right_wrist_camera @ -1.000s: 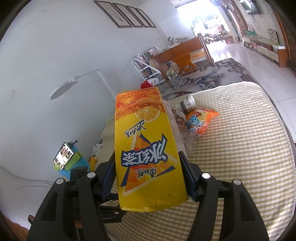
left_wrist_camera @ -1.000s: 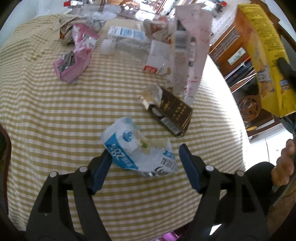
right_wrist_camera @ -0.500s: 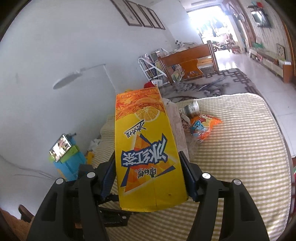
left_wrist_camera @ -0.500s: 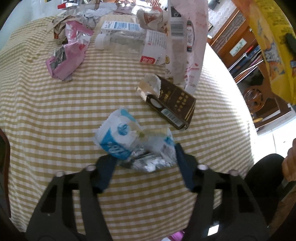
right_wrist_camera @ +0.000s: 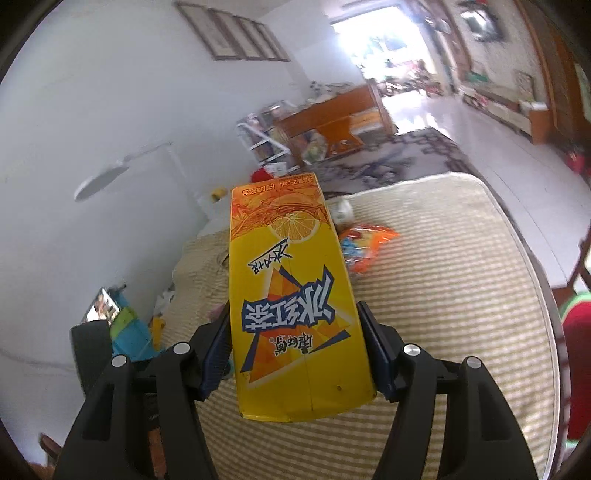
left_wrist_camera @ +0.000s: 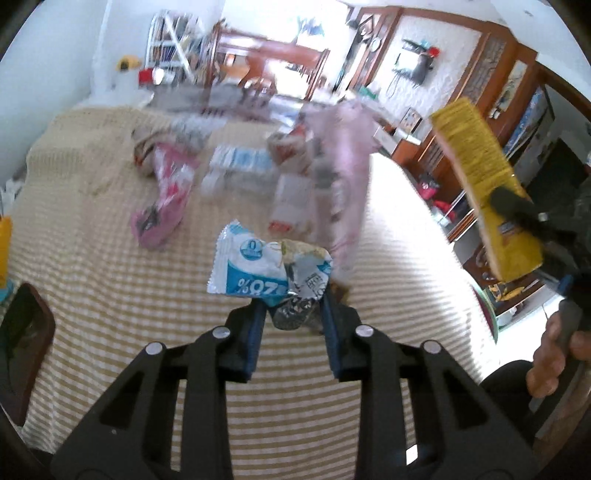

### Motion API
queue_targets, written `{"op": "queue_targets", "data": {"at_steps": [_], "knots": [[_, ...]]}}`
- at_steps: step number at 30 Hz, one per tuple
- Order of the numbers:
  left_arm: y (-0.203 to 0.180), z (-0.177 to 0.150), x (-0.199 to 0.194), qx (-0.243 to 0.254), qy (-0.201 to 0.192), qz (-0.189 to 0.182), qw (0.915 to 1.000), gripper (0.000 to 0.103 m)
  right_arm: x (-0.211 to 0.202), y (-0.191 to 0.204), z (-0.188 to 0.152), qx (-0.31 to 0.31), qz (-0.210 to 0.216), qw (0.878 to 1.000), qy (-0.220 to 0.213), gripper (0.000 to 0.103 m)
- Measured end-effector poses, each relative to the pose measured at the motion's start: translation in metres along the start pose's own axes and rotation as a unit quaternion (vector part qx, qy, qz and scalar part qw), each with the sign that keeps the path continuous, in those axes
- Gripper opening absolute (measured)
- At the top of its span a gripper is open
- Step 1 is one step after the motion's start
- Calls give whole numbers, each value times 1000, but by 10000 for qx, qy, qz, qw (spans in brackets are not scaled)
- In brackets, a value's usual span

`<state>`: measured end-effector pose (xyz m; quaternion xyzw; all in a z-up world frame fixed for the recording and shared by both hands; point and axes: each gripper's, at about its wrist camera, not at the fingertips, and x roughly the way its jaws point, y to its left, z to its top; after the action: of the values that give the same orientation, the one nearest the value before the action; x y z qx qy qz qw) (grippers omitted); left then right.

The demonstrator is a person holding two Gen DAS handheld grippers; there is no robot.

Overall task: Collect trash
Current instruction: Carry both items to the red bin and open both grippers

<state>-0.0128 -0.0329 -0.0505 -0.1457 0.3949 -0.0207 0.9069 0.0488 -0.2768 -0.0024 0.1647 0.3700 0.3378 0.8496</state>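
White wall (right_wrist_camera: 110,110) with framed pictures (right_wrist_camera: 236,35); wooden cabinets (left_wrist_camera: 461,92); floor looks tiled (right_wrist_camera: 491,147).

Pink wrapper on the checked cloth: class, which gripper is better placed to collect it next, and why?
Neither is free. The left gripper is shut on the blue-white wrapper, the right gripper on the yellow carton. Once emptied, probably left: the pink wrapper lies ahead of it.

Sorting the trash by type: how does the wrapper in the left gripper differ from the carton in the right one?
The blue-and-white wrapper is crumpled, thin foil; the yellow drink carton is a rigid box with flat faces. The wrapper sticks out beyond the left gripper, pinched at its bunched end; the carton is clamped across its width by the right gripper. Both are held above the checked tablecloth.
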Motion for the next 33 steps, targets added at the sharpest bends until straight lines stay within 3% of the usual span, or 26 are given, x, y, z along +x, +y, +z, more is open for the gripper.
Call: {"op": "queue_targets", "data": {"at_steps": [6, 13, 17, 22, 29, 33], "knots": [[-57, 23, 1, 125, -79, -628, 9979, 28, -56, -31, 3, 487, 85, 9980, -382, 61], [-129, 40, 17, 502, 19, -1453, 9881, 28, -131, -90, -5, 1069, -476, 9876, -1044, 61], [-176, 51, 33, 912, 226, -1872, 9778, 28, -156, -123, -17, 1434, -888, 9779, -1238, 61], [-231, 55, 52, 1612, 293, -2083, 9643, 28, -185, -162, -36, 1853, -1308, 9628, -1471, 61], [-310, 43, 85, 2230, 825, -2625, 9352, 28, -200, -210, -56, 2418, -1699, 9416, -1616, 61], [-341, 30, 97, 2668, 914, -2578, 9241, 32, -200, -228, -61, 2576, -1878, 9347, -1571, 63]]}}
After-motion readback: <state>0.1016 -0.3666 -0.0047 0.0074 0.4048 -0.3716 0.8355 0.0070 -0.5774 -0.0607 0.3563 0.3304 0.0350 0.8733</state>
